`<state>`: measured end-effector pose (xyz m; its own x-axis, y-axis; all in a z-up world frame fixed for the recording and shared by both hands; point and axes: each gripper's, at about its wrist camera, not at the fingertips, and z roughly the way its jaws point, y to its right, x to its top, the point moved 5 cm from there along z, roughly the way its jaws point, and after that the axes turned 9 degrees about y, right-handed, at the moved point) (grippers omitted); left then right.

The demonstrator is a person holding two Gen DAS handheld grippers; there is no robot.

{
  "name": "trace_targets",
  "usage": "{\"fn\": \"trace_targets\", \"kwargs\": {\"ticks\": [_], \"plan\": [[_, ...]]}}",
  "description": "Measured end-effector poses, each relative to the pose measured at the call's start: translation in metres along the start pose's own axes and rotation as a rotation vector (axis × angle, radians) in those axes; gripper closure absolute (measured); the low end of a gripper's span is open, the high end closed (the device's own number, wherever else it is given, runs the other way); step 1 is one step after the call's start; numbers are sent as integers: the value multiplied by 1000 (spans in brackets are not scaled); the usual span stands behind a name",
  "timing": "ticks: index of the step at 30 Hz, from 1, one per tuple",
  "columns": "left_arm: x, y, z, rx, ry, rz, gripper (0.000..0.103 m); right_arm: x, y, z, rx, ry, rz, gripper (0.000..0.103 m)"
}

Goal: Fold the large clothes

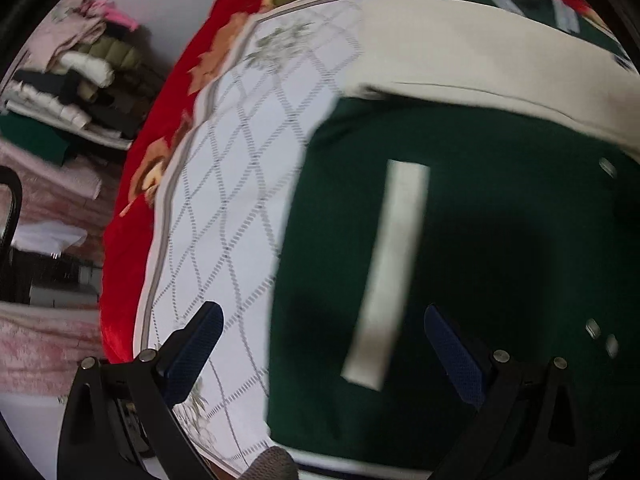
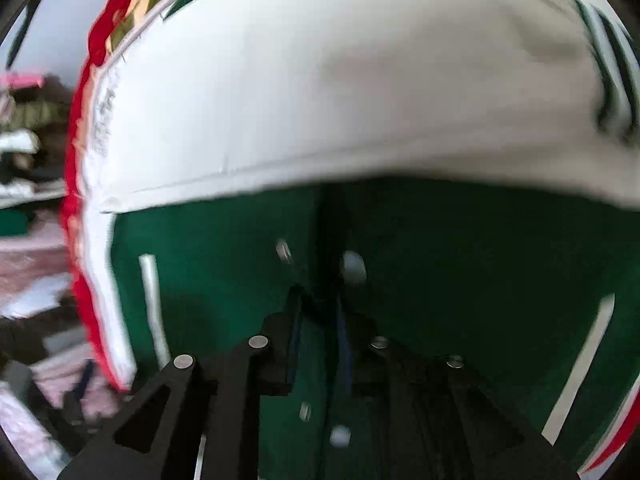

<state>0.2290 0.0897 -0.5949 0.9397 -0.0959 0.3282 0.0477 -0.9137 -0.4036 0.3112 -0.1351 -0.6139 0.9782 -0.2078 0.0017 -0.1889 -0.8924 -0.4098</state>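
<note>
A dark green varsity jacket [image 1: 480, 220] with snap buttons and a white pocket stripe [image 1: 392, 272] lies flat on the bed. One white sleeve [image 1: 460, 60] is folded across its upper part. My left gripper [image 1: 322, 310] hovers open over the jacket's left edge, with nothing between its blue pads. In the right wrist view the jacket [image 2: 460, 260] fills the lower half under the white sleeve [image 2: 340, 80]. My right gripper [image 2: 318, 300] points down at the front opening beside a snap. Its jaws stand a narrow gap apart, and green cloth shows through the gap. The picture is blurred.
The jacket rests on a white bed cover [image 1: 240, 160] with a grey lattice pattern, over a red floral blanket [image 1: 132, 220]. Beyond the bed's left edge stands a pile of folded clothes [image 1: 80, 80] and pink cloth [image 1: 40, 340].
</note>
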Motion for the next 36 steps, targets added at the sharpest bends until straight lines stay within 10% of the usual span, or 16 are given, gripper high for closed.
{"fn": "trace_targets", "kwargs": {"ticks": [3, 10, 14, 16, 17, 26, 29, 32, 36], "plan": [[-5, 33, -25, -62, 21, 62, 0, -24, 29, -39, -15, 51, 79, 45], [-13, 142, -69, -176, 49, 149, 0, -69, 182, -102, -149, 104, 357, 43], [-15, 182, -49, -75, 38, 179, 0, -54, 231, -86, -107, 87, 351, 43], [-23, 189, -32, -46, -16, 167, 0, -44, 239, -70, -67, 63, 311, 56], [-27, 189, -25, -45, -41, 141, 0, -42, 240, -58, -47, 48, 289, 91], [-49, 169, -34, 107, -141, 56, 0, -77, 245, -37, 56, -135, 222, 95], [-49, 177, -60, 196, -112, 112, 0, -64, 243, -44, 52, -173, 166, 77], [-51, 204, -103, 283, -47, 191, 0, -48, 246, -67, 45, -128, 95, 25], [-68, 266, -156, 320, 7, 320, 0, -38, 275, -104, -1, -89, 45, 21]]}}
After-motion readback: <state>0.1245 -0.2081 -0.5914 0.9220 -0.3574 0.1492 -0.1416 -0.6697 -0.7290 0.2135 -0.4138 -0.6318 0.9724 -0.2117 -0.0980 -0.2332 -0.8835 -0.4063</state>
